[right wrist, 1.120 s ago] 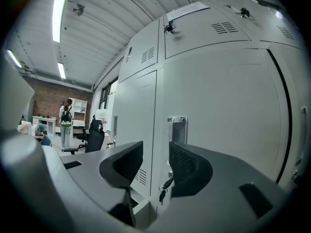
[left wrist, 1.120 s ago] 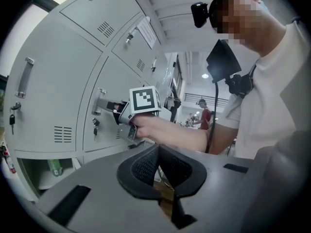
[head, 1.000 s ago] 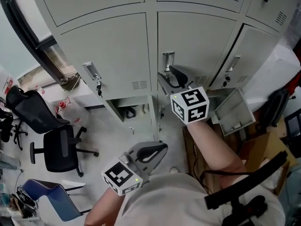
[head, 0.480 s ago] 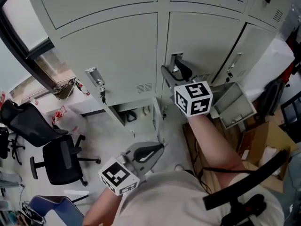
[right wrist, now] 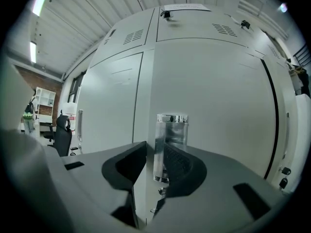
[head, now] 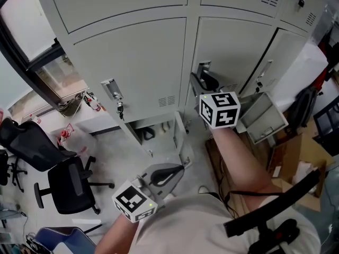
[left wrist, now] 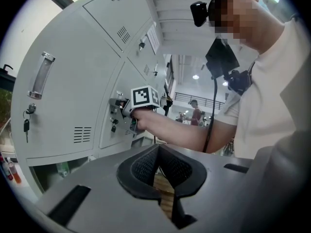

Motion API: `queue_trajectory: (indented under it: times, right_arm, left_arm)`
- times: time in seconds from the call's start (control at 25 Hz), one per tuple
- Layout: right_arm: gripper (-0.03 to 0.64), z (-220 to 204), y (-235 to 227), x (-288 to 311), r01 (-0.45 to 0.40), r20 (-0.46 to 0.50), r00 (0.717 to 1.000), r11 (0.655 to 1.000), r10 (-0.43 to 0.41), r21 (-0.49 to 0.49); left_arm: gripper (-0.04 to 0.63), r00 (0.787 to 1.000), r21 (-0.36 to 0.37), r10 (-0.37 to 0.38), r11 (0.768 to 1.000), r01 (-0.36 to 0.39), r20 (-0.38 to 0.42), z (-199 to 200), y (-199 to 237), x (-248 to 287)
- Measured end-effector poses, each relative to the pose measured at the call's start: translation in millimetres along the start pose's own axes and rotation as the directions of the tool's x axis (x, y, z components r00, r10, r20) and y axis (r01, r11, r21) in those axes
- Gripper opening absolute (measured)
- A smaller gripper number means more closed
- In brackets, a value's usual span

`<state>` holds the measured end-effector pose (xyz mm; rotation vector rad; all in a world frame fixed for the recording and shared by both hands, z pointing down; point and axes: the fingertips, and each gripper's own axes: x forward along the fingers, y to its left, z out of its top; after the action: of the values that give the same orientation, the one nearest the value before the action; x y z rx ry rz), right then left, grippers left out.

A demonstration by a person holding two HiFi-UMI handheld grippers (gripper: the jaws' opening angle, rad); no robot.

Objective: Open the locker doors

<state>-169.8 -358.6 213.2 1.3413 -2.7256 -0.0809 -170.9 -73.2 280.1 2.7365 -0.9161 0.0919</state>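
Locker handle (right wrist: 171,130) between right claw (right wrist: 156,157) jaws, just closing, small gap; left claw (left wrist: 158,153) pinched together, empty.

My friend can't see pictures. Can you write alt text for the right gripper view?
The jaws of the right gripper have just been closing around a shiny upright handle on a grey locker door, with a thin gap left on one side.

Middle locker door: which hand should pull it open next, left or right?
Right. The right gripper has the door's handle between its jaws, which have just been closing. The left gripper hangs shut and empty, well back from the lockers.
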Motion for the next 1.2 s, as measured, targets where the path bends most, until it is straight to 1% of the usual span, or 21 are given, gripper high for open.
queue_trajectory:
  times: [0.16,0.32,0.56,0.72,0.84,1.08,1.2]
  right_arm:
    - [0.103,-1,1,-9,0.003,-0.005,1.0,1.0,-0.003,-0.001]
    - [0.103,-2,4,-25,-0.02,-0.004,1.0,1.0,0.02,0.003]
    - [0.103,-5,4,-56,-0.066,-0.003,0.998,0.997,0.067,0.035]
    - [0.101,-7,3,-74,-0.119,0.014,0.993,0.992,0.118,0.049]
    - [0.101,-8,2,-91,-0.172,0.036,0.985,0.984,0.17,0.041]
    - [0.103,-12,-7,-127,-0.27,0.063,0.962,0.962,0.267,0.033]
    - [0.103,-14,-14,-146,-0.324,0.078,0.944,0.946,0.321,0.028]
  left_arm:
    - [0.011,1.0,-0.008,-0.013,1.0,0.013,0.007,-2,-1,-3]
    - [0.011,0.999,0.002,-0.034,0.999,0.034,0.006,-1,-6,0]
    - [0.011,0.996,0.015,-0.092,0.996,0.092,0.001,1,-19,13]
    - [0.011,0.991,0.012,-0.131,0.991,0.13,0.004,2,-30,26]
    - [0.011,0.987,0.011,-0.158,0.987,0.157,0.008,3,-41,38]
    - [0.011,0.98,0.022,-0.2,0.979,0.2,-0.002,4,-63,69]
    - [0.011,0.976,0.031,-0.217,0.976,0.217,-0.01,5,-75,85]
